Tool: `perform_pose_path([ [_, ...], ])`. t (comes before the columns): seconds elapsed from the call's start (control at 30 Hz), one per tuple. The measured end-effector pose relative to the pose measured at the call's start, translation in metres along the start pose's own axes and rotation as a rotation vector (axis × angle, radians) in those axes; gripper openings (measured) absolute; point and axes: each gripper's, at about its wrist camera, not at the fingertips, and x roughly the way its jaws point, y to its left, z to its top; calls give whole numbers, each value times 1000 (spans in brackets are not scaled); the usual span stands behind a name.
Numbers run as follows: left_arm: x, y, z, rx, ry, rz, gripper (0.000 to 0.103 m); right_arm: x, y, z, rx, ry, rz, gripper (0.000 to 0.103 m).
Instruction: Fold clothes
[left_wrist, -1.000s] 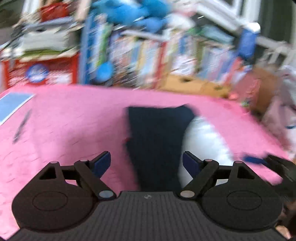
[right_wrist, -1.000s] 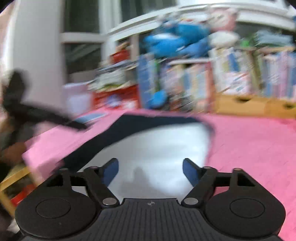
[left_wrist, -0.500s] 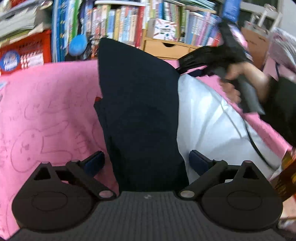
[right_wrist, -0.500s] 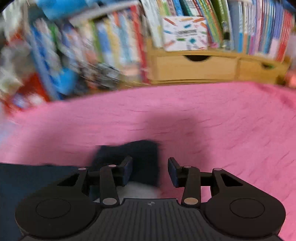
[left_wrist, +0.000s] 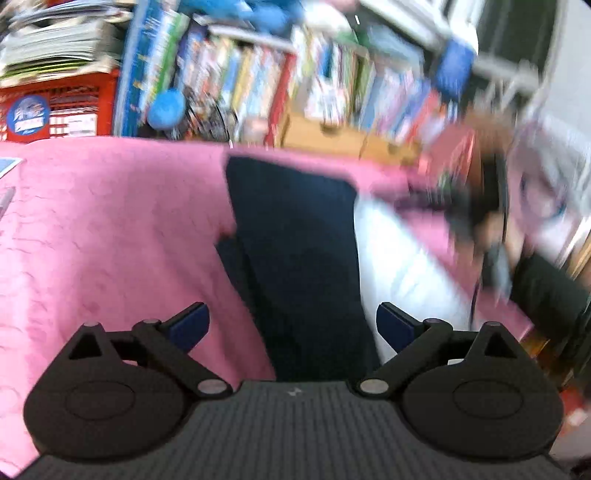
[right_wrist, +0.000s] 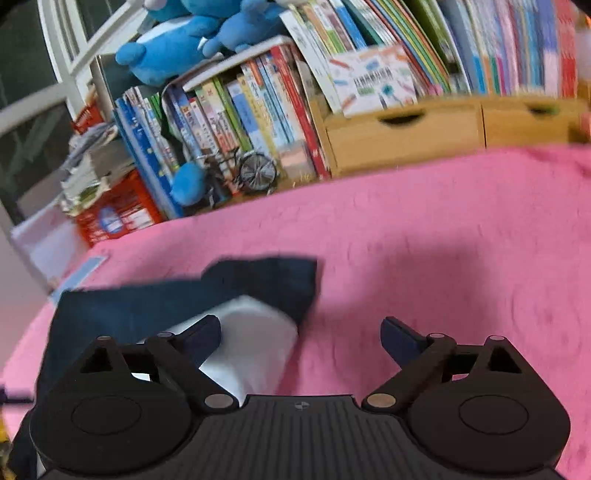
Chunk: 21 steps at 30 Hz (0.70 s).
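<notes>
Pink blanket (right_wrist: 424, 240) (garment (left_wrist: 295, 258) lying on it) fronts crammed bookshelves (right_wrist: 258, 110); left jaws wide, right jaws opening, both empty.

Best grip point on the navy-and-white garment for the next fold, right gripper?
Probably the far navy corner of the navy-and-white garment. It lies flat on the pink blanket with bare blanket beyond it, so come from the right, low, and pinch the edge. The right gripper, jaws opening and holding nothing, already sits close. The left gripper is open over the near hem.
</notes>
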Motion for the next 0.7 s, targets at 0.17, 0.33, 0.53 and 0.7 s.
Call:
perform_pose_path([
  [0.17,36,46,45,-257,95,-136,103,-4,-22,-15,121,4,178,97],
  [0.33,100,75,50,-411,251,-123,103,-7,-23,-14,101,16,237,99],
  [0.53,126,69,54,-400,268,-154,103,1,-17,-13,54,28,299,103],
  [0.7,129,50,54,-312,289,-113,92,21,-6,-12,61,29,367,103],
])
